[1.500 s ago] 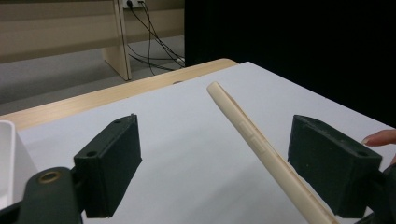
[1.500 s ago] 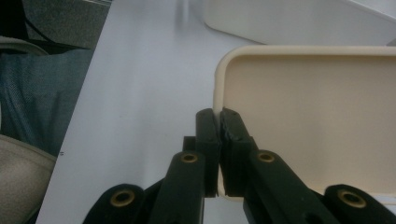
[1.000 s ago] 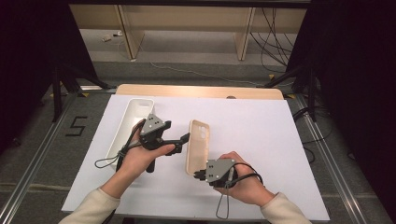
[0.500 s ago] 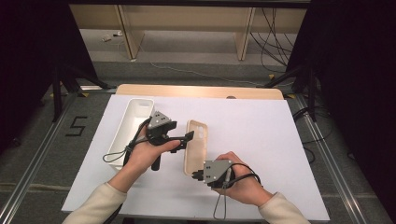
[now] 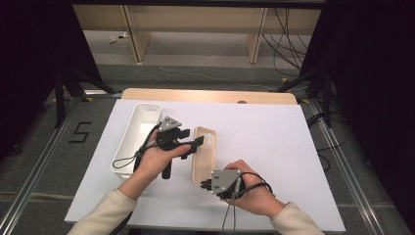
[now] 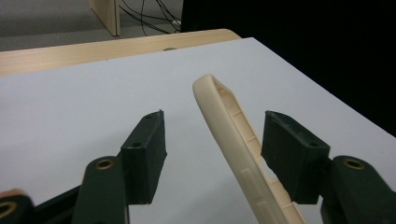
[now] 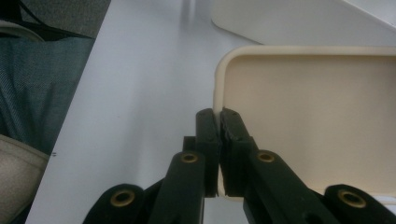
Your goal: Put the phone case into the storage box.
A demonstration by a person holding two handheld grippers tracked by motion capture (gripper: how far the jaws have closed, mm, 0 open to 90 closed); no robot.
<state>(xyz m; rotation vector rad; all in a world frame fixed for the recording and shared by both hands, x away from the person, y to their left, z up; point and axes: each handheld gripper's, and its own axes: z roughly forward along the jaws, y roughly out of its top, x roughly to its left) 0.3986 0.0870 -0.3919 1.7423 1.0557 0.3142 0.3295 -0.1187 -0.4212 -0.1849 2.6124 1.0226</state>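
- Currently, the beige lid [image 5: 203, 155] is lying on the white sheet [image 5: 274, 142], just beside the white bin [image 5: 137, 137], whose visible interior holds nothing.
- Its near edge is pinched by the right gripper [image 7: 218, 122], jaws nearly together.
- Its far rim is straddled by the left gripper [image 6: 212, 144], whose jaws have just been closing, with a gap left at 1 pad.

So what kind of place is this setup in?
Probably a lab or recording workspace, not a home: a white-covered table on bare floor, metal rails alongside, loose cables behind, black curtains at the sides.
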